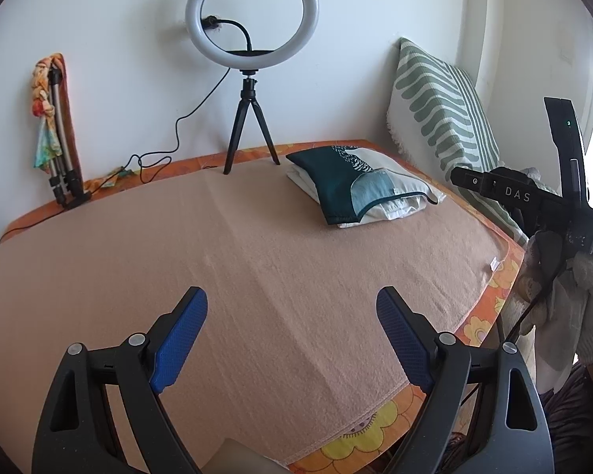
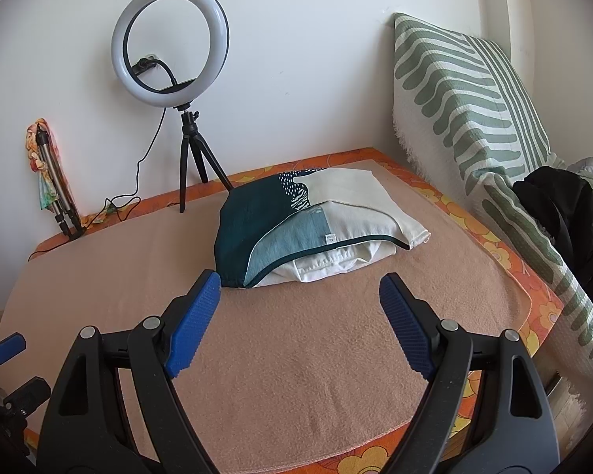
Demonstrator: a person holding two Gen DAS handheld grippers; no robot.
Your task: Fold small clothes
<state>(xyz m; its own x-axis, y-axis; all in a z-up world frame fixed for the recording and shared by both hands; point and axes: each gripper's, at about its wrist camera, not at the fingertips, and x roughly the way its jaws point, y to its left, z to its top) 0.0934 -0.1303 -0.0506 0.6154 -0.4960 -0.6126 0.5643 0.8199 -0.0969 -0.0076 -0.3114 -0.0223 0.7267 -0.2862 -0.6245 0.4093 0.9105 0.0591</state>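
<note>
Folded teal-and-white small clothes sit near the peach blanket-covered bed's far edge; left tongs and right tongs gape wide, empty.

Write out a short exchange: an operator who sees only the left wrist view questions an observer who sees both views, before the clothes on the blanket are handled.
Operator: I see only the side of the right tool. Are its tongs open?
Observer: Yes. The right tongs stand wide open with nothing between them; the clothes pile lies just ahead on the blanket.
Operator: What lies behind that tool on my right?
Observer: A black garment is heaped against the lower end of the striped cushion, off the blanket.
</note>
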